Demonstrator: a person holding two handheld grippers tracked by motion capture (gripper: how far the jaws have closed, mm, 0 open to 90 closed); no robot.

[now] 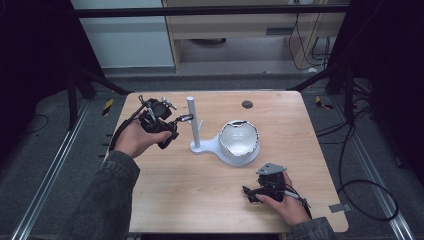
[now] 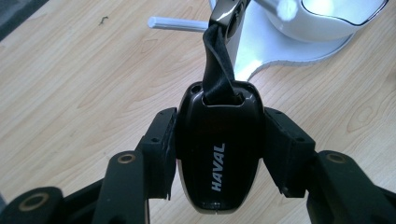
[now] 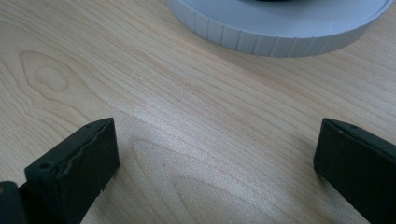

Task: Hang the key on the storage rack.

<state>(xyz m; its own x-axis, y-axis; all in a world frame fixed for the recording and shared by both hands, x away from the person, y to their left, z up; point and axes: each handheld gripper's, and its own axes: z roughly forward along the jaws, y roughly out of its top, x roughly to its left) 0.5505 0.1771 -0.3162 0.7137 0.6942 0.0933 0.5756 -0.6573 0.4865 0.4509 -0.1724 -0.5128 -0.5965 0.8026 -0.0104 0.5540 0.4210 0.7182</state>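
Note:
My left gripper (image 2: 218, 140) is shut on a black car key fob (image 2: 217, 154) marked HAVAL, its pads pressing both sides. A black strap (image 2: 217, 70) runs from the fob's top to a metal ring (image 2: 229, 14) near the white stand. In the high view the left gripper (image 1: 172, 127) is held above the table's left part, with the ring end (image 1: 185, 118) close to the stand's upright white post (image 1: 194, 122). The stand's base carries a white bowl (image 1: 240, 139). My right gripper (image 3: 215, 163) rests low on the wood at the front right (image 1: 252, 194), jaws wide apart with nothing between them.
The wooden table (image 1: 200, 195) has a small dark round cap (image 1: 247, 104) near its far edge. A thin white peg (image 2: 175, 24) sticks sideways from the post. The ribbed rim of the stand's base (image 3: 280, 32) lies just ahead of the right gripper. Cables trail on the floor at the right.

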